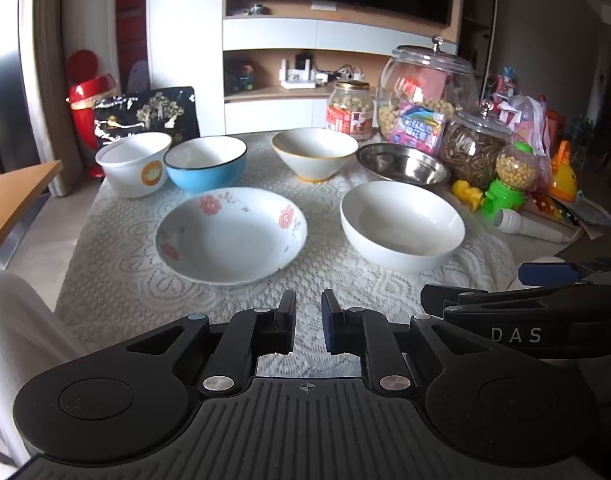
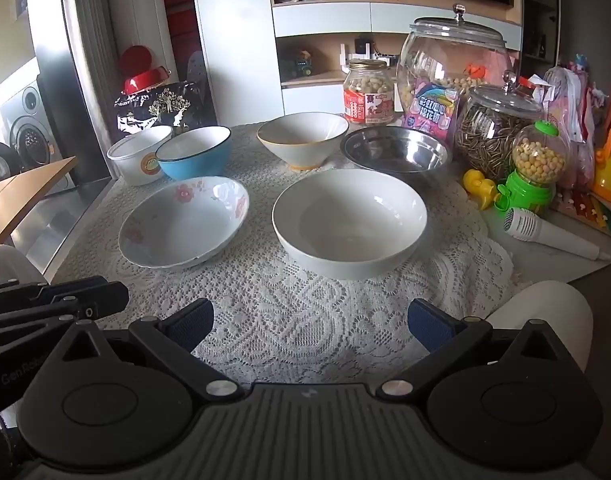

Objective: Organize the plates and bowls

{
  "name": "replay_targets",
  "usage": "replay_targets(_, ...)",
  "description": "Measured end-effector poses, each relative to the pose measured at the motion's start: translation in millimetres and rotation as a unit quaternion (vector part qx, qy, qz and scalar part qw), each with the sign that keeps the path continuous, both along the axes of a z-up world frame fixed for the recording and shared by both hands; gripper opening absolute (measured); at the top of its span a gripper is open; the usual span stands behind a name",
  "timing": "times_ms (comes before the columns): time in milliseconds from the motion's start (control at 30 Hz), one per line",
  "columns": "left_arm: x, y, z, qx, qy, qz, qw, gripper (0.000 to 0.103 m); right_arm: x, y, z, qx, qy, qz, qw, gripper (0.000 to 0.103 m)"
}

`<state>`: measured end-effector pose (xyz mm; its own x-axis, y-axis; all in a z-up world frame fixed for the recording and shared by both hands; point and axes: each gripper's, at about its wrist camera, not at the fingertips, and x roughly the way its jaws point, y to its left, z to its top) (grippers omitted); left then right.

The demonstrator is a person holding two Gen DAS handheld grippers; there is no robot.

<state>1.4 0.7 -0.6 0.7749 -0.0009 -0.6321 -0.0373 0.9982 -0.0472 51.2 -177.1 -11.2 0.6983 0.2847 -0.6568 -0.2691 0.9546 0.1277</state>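
Note:
Several bowls stand on a lace tablecloth [image 1: 145, 292]. In front are a flowered white dish [image 1: 231, 234] [image 2: 183, 226] and a plain white bowl [image 1: 403, 224] [image 2: 349, 222]. Behind them stand a white bowl with an orange badge [image 1: 135, 162] [image 2: 139, 154], a blue bowl [image 1: 205, 164] [image 2: 195, 152], a yellow-rimmed cone-shaped bowl [image 1: 315, 152] [image 2: 303, 138] and a steel bowl [image 1: 403, 164] [image 2: 395, 150]. My left gripper [image 1: 308, 320] hovers over the cloth's near edge, shut and holding nothing. My right gripper [image 2: 311, 324] is open, nothing between its fingers, just short of the plain white bowl.
Glass jars of snacks [image 1: 425, 92] [image 2: 453, 68], a green candy dispenser [image 2: 533, 168], a yellow toy [image 2: 479, 188] and a white toy microphone [image 2: 545, 234] crowd the table's right side. A dark decorated box [image 1: 145, 114] stands at the back left. A wooden table edge [image 1: 13, 200] lies left.

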Motion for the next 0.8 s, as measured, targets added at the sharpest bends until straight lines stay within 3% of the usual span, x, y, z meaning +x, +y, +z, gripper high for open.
replay_targets(33,-2.6,-1.1,0.2,0.007,-0.018,0.002,0.9998,0.017,0.5,-0.6,-0.2,0.0,0.001,0.0,1.0,0.103)
replay_targets(200,-5.9,0.1,0.8,0.006,-0.019,0.003,0.9998,0.017,-1.4,4.3,0.3,-0.015,-0.007,-0.002,1.0,0.103)
replay_targets(800,-4.6,-2.7,0.7,0.011,-0.005,-0.002,0.9999,0.017,2.4,2.2,0.5,-0.002,0.004,0.002,1.0,0.103)
